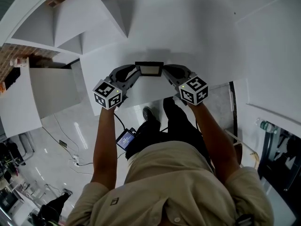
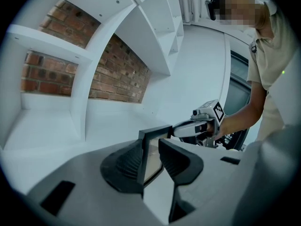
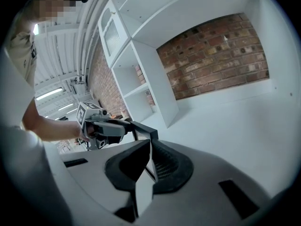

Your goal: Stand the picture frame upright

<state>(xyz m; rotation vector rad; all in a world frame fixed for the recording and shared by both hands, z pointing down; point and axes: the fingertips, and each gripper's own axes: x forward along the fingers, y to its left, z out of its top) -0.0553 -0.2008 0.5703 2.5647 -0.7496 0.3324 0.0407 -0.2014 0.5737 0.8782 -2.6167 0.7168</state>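
A small black-rimmed picture frame [image 1: 149, 69] stands on its long edge on the white table [image 1: 188, 36], between my two grippers. My left gripper [image 1: 135, 74] has the frame's left end between its jaws. In the left gripper view the frame [image 2: 151, 136] lies slightly skewed between the jaws, against the left pad [image 2: 130, 161], with the glass facing the right pad. My right gripper [image 1: 164, 72] is shut on the frame's right end. The right gripper view shows its jaws nearly together on a thin edge, and the black rim [image 3: 143, 129] runs on to my left gripper [image 3: 106, 126].
White shelf units [image 1: 70, 27] with brick backs [image 3: 214, 51] stand to the left and behind. The table's front edge [image 1: 150, 99] runs just under my grippers. Below it are the person's legs and a small device with a lit screen [image 1: 126, 138] on a cable.
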